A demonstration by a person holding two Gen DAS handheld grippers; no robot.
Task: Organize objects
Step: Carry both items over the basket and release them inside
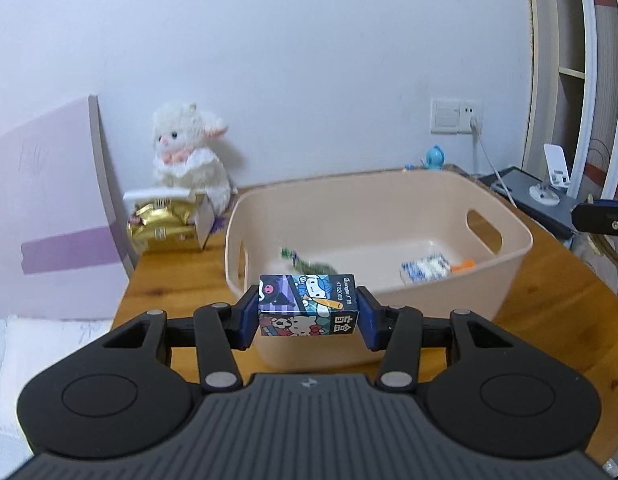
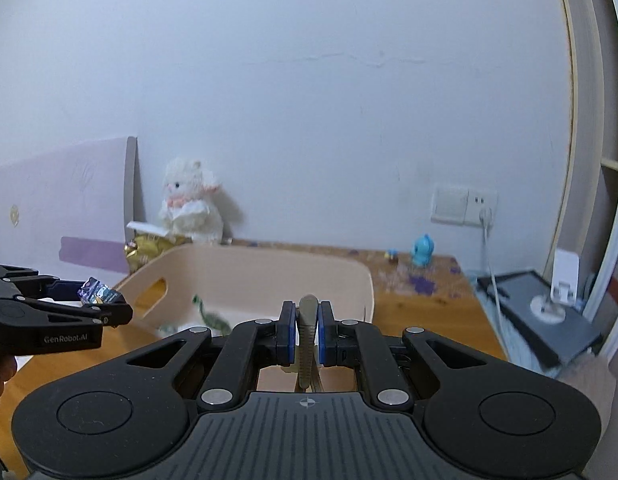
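Note:
My left gripper (image 1: 307, 312) is shut on a small cartoon-printed box (image 1: 307, 305) and holds it in the air at the near rim of a beige plastic basket (image 1: 509, 236). The basket holds a green toy (image 1: 309, 265), a blue-and-white packet (image 1: 425, 270) and a small orange item (image 1: 463, 267). My right gripper (image 2: 307, 326) is shut on a thin olive-tan flat object (image 2: 307, 344), held upright above the basket's near edge (image 2: 269, 264). The left gripper with its box (image 2: 99, 293) shows at the left of the right wrist view.
The basket stands on a wooden table (image 1: 557, 304). A white plush lamb (image 1: 189, 148) and a gold packet (image 1: 161, 226) sit at the back left. A blue figurine (image 2: 423, 250) stands near the wall. A dark device (image 2: 545, 316) with a white stand lies to the right.

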